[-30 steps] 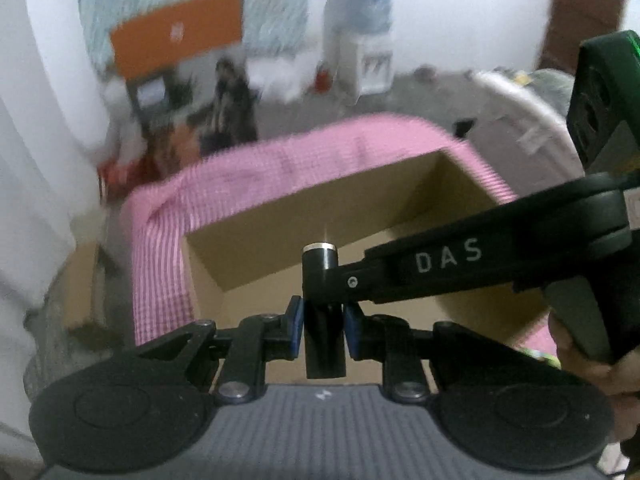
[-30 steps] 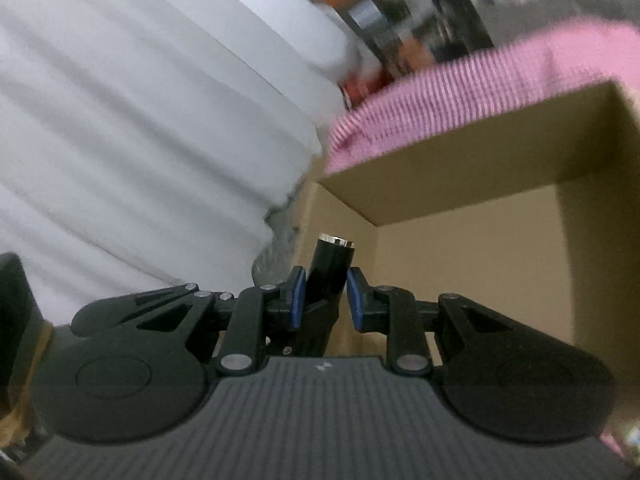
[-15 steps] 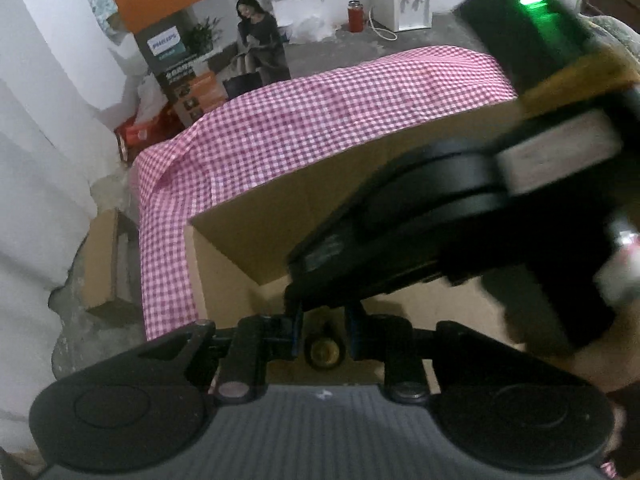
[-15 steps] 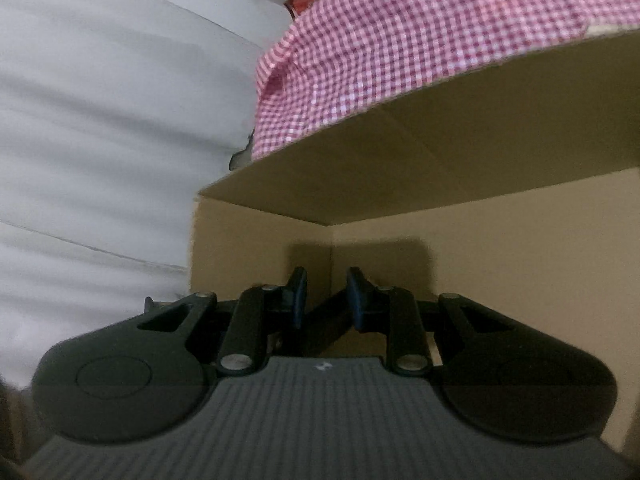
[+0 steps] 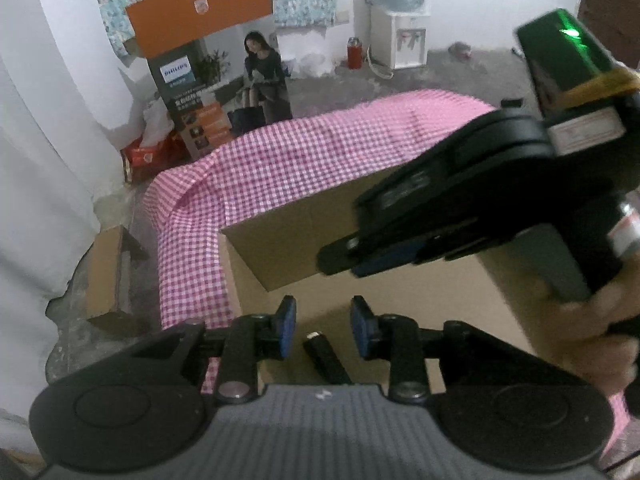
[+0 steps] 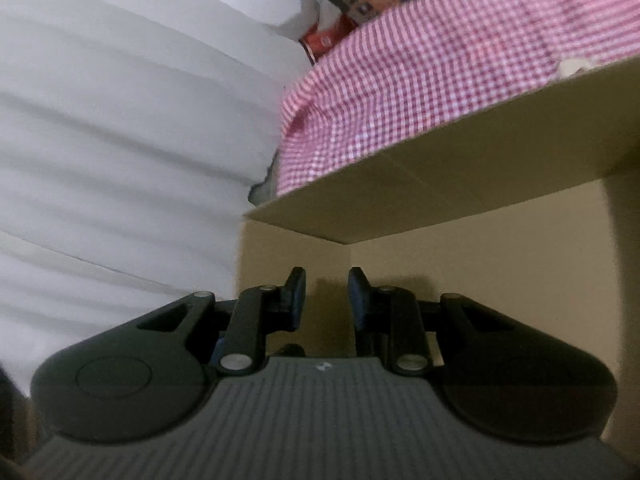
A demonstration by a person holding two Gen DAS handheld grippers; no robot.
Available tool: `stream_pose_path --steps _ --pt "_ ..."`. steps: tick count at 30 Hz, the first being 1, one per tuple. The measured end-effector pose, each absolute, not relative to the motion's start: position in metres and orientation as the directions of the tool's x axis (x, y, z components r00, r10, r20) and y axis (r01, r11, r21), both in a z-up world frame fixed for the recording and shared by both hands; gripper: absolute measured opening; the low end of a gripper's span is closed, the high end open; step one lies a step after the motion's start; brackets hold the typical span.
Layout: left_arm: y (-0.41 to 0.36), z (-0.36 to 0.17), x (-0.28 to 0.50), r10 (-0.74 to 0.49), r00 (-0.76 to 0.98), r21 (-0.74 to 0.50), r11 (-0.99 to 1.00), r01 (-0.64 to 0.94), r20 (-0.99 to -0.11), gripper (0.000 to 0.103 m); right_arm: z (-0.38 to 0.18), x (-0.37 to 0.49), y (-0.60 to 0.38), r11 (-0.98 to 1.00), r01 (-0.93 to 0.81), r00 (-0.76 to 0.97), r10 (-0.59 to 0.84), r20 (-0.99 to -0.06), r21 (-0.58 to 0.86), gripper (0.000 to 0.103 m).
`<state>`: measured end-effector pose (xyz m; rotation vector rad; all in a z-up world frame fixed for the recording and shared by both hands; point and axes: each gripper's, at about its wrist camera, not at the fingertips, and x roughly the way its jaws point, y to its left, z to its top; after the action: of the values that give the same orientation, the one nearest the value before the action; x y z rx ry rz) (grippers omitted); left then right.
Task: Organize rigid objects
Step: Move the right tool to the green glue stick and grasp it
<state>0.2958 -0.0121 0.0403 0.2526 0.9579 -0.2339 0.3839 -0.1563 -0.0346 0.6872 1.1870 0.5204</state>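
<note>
A black cylinder with a silver end (image 5: 326, 358) lies on the floor of the open cardboard box (image 5: 280, 248), just below my left gripper (image 5: 323, 328), whose blue-padded jaws stand open and empty. My right gripper (image 6: 323, 300) is open and empty too, pointing at the box's inner corner (image 6: 348, 248). In the left wrist view the right gripper's body (image 5: 480, 200) hovers over the box, held by a hand.
The box rests on a table with a pink checked cloth (image 5: 320, 152). White curtain (image 6: 120, 140) hangs on the left. A small cardboard box (image 5: 106, 276) lies on the floor; a Philips carton (image 5: 216, 92) and water dispenser (image 5: 400, 36) stand beyond.
Both grippers were shut on the black cylinder and lowered it into the box. Now both jaws have opened and the cylinder lies on the box floor.
</note>
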Motion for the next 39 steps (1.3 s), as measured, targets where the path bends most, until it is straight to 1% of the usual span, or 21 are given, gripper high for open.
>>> stream_pose_path --steps 5,6,7,9,10,11,14,15,17,21,24,27,29,30,32,33,35,39 --pt "-0.006 0.068 0.256 -0.143 0.593 0.072 0.944 0.323 -0.792 0.039 0.01 0.339 -0.184 0.656 -0.082 0.359 0.722 -0.592 0.75 0.026" --pt "-0.005 0.074 0.245 -0.159 0.602 0.062 0.942 0.329 -0.782 0.042 0.021 0.324 -0.192 0.654 -0.102 0.374 0.724 -0.58 0.75 0.027" --pt "-0.006 0.077 0.237 -0.173 0.608 0.054 0.94 0.336 -0.775 0.045 0.029 0.311 -0.198 0.654 -0.122 0.389 0.724 -0.57 0.747 0.029" --pt "-0.009 0.085 0.214 -0.21 0.618 0.035 0.932 0.36 -0.758 0.049 0.045 0.278 -0.213 0.663 -0.166 0.425 0.716 -0.553 0.73 0.037" --pt "-0.011 0.087 0.203 -0.23 0.621 0.027 0.926 0.376 -0.749 0.051 0.052 0.261 -0.221 0.671 -0.181 0.443 0.709 -0.549 0.72 0.047" --pt "-0.015 0.089 0.19 -0.254 0.623 0.018 0.918 0.396 -0.74 0.052 0.056 0.244 -0.229 0.679 -0.195 0.459 0.701 -0.546 0.708 0.054" --pt "-0.031 0.086 0.157 -0.322 0.614 0.0 0.885 0.465 -0.721 0.059 0.063 0.192 -0.256 0.712 -0.215 0.521 0.663 -0.538 0.668 0.062" --pt "-0.037 0.082 0.146 -0.346 0.605 -0.009 0.872 0.489 -0.717 0.061 0.062 0.175 -0.266 0.724 -0.214 0.543 0.646 -0.536 0.655 0.062" --pt "-0.054 0.071 0.127 -0.395 0.577 -0.026 0.84 0.542 -0.715 0.062 0.053 0.146 -0.286 0.753 -0.193 0.591 0.601 -0.537 0.63 0.063" --pt "-0.09 0.045 0.099 -0.459 0.538 -0.028 0.778 0.627 -0.707 0.063 0.022 0.107 -0.324 0.807 -0.11 0.638 0.505 -0.582 0.58 0.063" --pt "-0.124 0.017 0.089 -0.485 0.498 -0.026 0.734 0.678 -0.718 0.063 -0.009 0.101 -0.345 0.85 -0.041 0.625 0.432 -0.65 0.525 0.06" --pt "-0.16 -0.013 0.089 -0.484 0.471 -0.013 0.707 0.707 -0.737 0.061 -0.036 0.113 -0.356 0.873 -0.017 0.6 0.4 -0.693 0.488 0.052" --pt "-0.174 -0.03 0.093 -0.483 0.461 -0.014 0.701 0.713 -0.745 0.059 -0.051 0.126 -0.363 0.878 -0.018 0.579 0.4 -0.711 0.479 0.045" --pt "-0.18 -0.037 0.096 -0.48 0.452 -0.019 0.701 0.713 -0.752 0.055 -0.058 0.133 -0.366 0.883 -0.02 0.565 0.397 -0.723 0.469 0.044" --pt "-0.195 -0.051 0.104 -0.469 0.435 -0.038 0.713 0.7 -0.769 0.049 -0.075 0.156 -0.361 0.888 -0.027 0.546 0.398 -0.737 0.46 0.035" --pt "-0.202 -0.057 0.107 -0.467 0.427 -0.047 0.716 0.697 -0.774 0.046 -0.081 0.163 -0.363 0.888 -0.027 0.533 0.402 -0.745 0.46 0.034" --pt "-0.21 -0.065 0.117 -0.467 0.413 -0.068 0.723 0.688 -0.782 0.043 -0.089 0.173 -0.36 0.88 -0.027 0.509 0.42 -0.751 0.474 0.025" --pt "-0.219 -0.078 0.138 -0.453 0.374 -0.103 0.736 0.669 -0.809 0.041 -0.111 0.19 -0.365 0.849 0.007 0.457 0.467 -0.757 0.529 0.022"
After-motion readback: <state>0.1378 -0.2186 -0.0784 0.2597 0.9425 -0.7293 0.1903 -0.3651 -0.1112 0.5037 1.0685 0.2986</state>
